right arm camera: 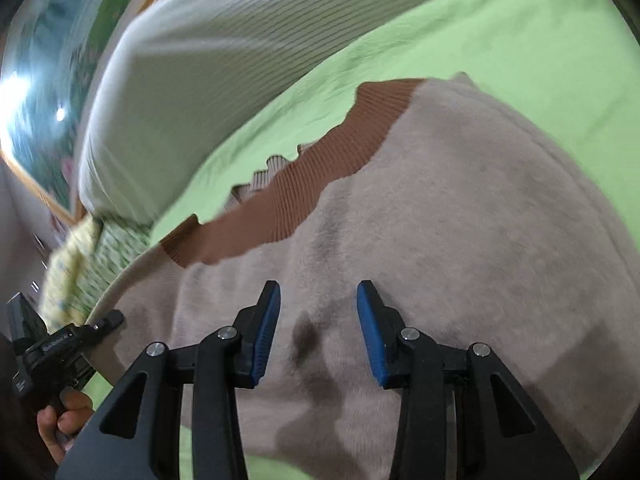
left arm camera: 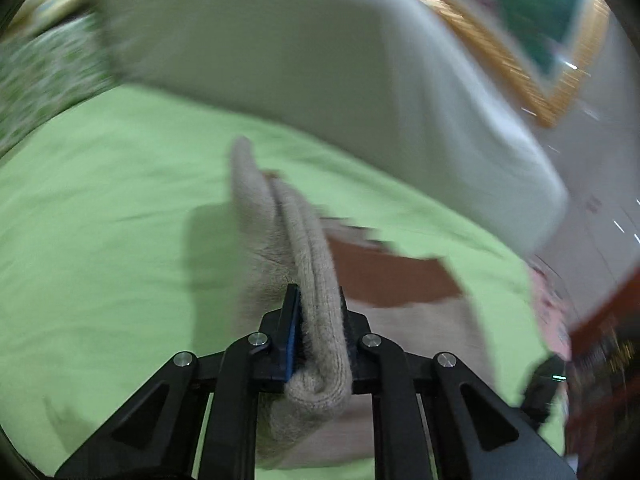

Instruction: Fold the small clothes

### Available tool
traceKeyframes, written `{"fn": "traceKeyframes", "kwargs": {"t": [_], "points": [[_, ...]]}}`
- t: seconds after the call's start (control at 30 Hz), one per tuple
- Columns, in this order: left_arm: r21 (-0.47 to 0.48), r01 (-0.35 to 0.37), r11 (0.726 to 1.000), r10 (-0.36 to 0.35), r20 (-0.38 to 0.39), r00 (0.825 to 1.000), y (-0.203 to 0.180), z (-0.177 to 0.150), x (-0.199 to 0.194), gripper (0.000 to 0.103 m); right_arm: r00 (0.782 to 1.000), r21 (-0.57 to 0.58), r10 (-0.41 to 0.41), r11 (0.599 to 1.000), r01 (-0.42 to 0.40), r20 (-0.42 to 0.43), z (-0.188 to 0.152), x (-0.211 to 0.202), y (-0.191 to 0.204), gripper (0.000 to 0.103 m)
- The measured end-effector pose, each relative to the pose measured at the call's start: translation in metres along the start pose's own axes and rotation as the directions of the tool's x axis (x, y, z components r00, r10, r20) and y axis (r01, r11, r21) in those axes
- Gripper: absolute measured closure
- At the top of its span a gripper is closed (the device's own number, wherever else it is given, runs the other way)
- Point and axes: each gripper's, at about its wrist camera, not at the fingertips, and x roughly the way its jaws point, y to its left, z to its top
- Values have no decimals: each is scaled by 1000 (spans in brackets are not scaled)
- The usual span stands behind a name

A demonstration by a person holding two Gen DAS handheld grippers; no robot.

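From the left wrist camera, the left tongs (left arm camera: 318, 316) sit at 6 o'clock, pinching a rolled edge of the beige sweater (left arm camera: 308, 264). The edge stands up in a ridge that runs toward 12 o'clock. The rest of the sweater, with its brown collar (left arm camera: 396, 280), lies at 4 o'clock on the green sheet (left arm camera: 100, 208) of a bed. A big pale pillow (left arm camera: 280, 48) fills the top, from 10 to 2 o'clock. This picture is blurry.

From the right wrist camera, the right tongs (right arm camera: 319, 332) at 6 o'clock are spread apart with nothing between them. They hang just over the fluffy sweater (right arm camera: 460, 220), which fills the middle and the 3 o'clock side. The brown collar (right arm camera: 304, 200) runs from 9 o'clock up toward 12. A hand (right arm camera: 60, 420) holding the left tongs (right arm camera: 114, 316) shows at 8 o'clock.

What could go wrong: the knit is soft and thick, so it could slip out of the pinch if the pull is fast. Only one side is held, so the fold could end up crooked or bunched.
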Motion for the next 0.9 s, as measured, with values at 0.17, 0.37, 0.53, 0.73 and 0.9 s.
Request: {"fn": "traceKeyframes", "kwargs": {"t": [0.17, 0.37, 0.53, 0.73, 0.9], "points": [[162, 233, 959, -209, -153, 966, -97, -30, 37, 87, 990, 171, 119, 977, -129, 72, -5, -27, -39, 62], [164, 251, 954, -175, -375, 910, -97, -101, 74, 70, 982, 216, 170, 959, -185, 84, -1, -43, -59, 62], [101, 264, 959, -227, -283, 932, -57, -91, 29, 46, 989, 120, 143, 982, -146, 34, 0, -34, -39, 56], [57, 4, 998, 4, -139, 990, -1, -62, 13, 29, 998, -30, 49, 998, -49, -28, 1, -12, -11, 55], [-17, -70, 997, 65, -191, 979, 34, -59, 41, 29, 997, -142, -22, 990, 12, -68, 2, 8, 10, 52]]}}
